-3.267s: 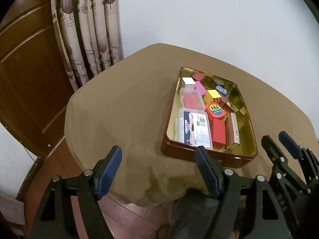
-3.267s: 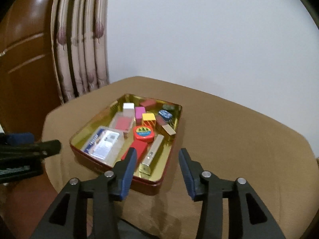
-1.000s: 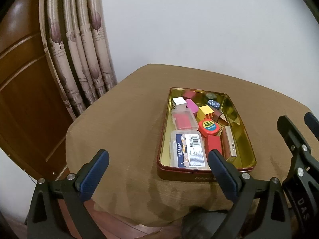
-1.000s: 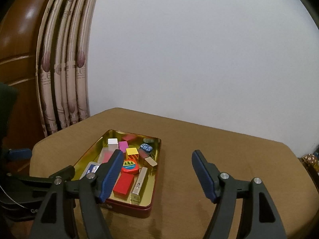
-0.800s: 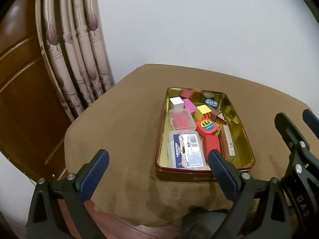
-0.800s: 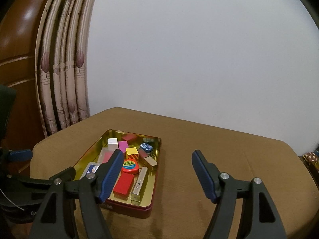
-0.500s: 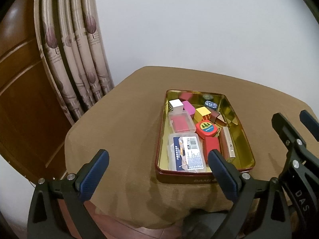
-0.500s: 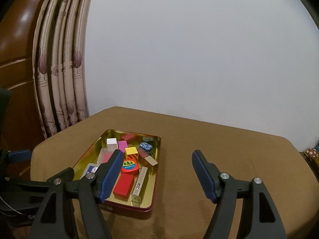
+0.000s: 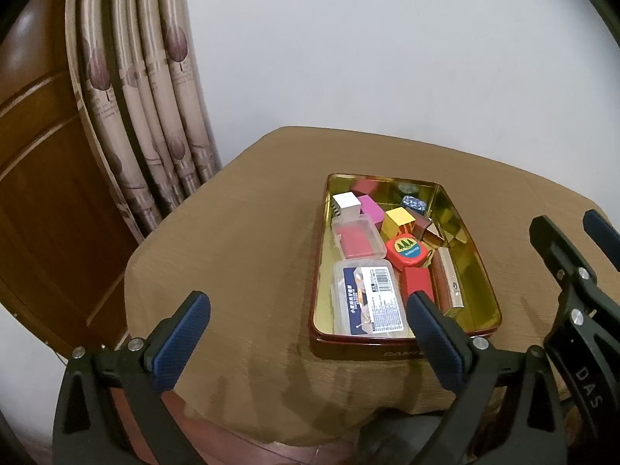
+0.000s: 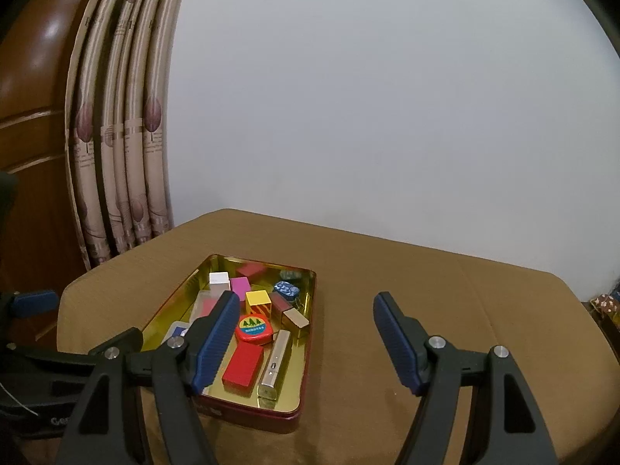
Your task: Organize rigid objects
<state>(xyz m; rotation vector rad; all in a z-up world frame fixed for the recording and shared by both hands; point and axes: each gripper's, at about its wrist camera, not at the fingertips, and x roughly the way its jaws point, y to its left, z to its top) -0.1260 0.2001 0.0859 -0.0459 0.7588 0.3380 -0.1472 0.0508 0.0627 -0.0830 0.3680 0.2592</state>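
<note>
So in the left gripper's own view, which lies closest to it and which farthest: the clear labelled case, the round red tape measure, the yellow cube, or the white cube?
From the left gripper, nearest first:
1. Clear labelled case, at the tin's near end.
2. Round red tape measure, mid-tin, towards the right.
3. Yellow cube, just beyond the tape measure.
4. White cube, far end, left side.

Left wrist view: from off the bench's (image 9: 240, 232) near edge, angled steeply down; own tool (image 9: 306, 333) at lower frame, tin (image 9: 403, 343) right of centre, curtain (image 9: 147, 97) upper left.

Right wrist view: set lower and more level, from the tin's (image 10: 294, 399) right; own tool (image 10: 302, 341) at lower frame, wall (image 10: 387, 97) filling the upper frame.

Shared: tin, bench (image 10: 387, 271), curtain (image 10: 116, 155), wall (image 9: 387, 58). Each view catches the other tool at its edge.
</note>
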